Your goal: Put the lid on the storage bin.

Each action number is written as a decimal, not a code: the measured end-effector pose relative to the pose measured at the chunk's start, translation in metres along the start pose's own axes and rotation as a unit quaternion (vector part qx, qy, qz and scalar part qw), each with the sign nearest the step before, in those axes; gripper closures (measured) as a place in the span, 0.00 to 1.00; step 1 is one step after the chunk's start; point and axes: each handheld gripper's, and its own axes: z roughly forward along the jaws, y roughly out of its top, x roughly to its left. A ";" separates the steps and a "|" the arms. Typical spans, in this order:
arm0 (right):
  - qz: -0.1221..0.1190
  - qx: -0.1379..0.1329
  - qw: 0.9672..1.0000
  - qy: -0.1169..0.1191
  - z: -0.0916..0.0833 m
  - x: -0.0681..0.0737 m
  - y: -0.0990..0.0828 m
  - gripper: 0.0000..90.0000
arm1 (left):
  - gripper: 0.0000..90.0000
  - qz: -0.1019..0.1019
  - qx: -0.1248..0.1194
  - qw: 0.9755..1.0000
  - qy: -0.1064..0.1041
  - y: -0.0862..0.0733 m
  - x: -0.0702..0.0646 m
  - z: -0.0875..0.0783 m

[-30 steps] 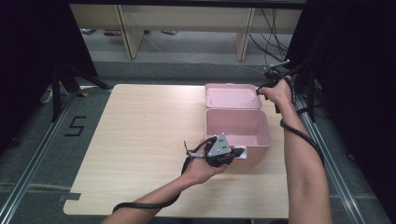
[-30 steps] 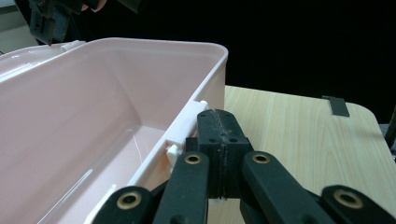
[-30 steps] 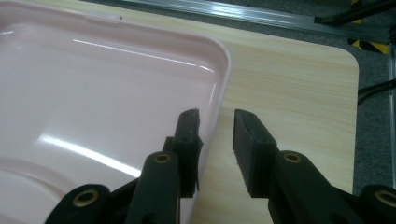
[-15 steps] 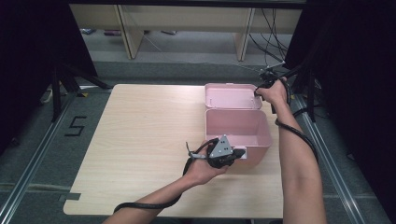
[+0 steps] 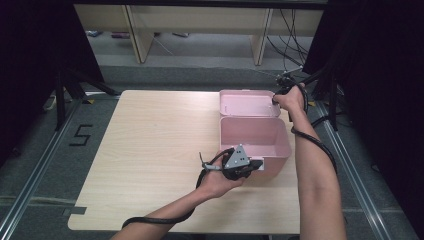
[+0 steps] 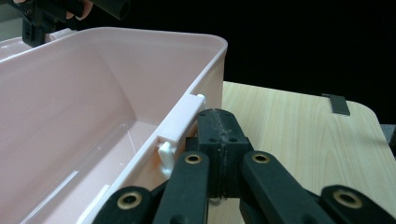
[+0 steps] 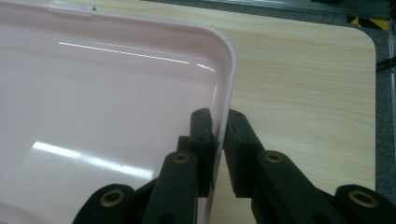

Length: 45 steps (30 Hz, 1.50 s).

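Note:
An open pink box (image 5: 260,135) stands on the table with its lid (image 5: 247,104) lying flat behind it. My left gripper (image 5: 256,164) rests against the box's front wall. In the left gripper view its jaws (image 6: 219,116) are shut, pad to pad, right beside the white latch (image 6: 180,126) on the box (image 6: 93,93). My right gripper (image 5: 275,99) is at the lid's far right corner. Its jaws (image 7: 218,116) have just been closing and now pinch the rim of the lid (image 7: 102,93), one pad inside and one outside.
The wooden table (image 5: 160,140) is bare to the left of the box. Black cables trail from both grippers across my forearms. Shelving legs and loose cables stand on the floor beyond the table's far edge.
My right hand has come down slightly onto the lid's far right corner. The left hand and the box have not moved.

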 end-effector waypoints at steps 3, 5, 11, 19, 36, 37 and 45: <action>0.020 -0.002 1.000 -0.002 -0.003 0.001 0.001 0.95 | 1.00 0.000 0.000 1.000 0.002 0.000 -0.001 0.000; 0.021 0.001 1.000 -0.001 -0.004 0.001 0.002 0.95 | 1.00 -0.002 0.000 1.000 0.003 0.000 -0.001 0.000; 0.035 0.003 0.999 -0.003 -0.009 0.004 0.002 0.96 | 1.00 -0.004 0.003 1.000 0.006 0.001 -0.002 0.001; 0.017 -0.006 1.000 -0.011 -0.017 0.003 0.003 0.97 | 1.00 -0.004 0.017 1.000 0.007 0.003 -0.005 0.000; 0.016 -0.045 0.999 -0.004 -0.048 0.003 0.003 0.98 | 1.00 -0.004 0.024 1.000 0.006 0.004 -0.007 0.000; 0.016 -0.045 0.999 -0.004 -0.048 0.003 0.003 0.98 | 1.00 -0.004 0.024 1.000 0.006 0.004 -0.007 0.000; 0.012 -0.062 0.998 -0.004 -0.059 0.004 0.000 0.98 | 1.00 -0.001 0.025 1.000 0.006 0.004 -0.008 0.000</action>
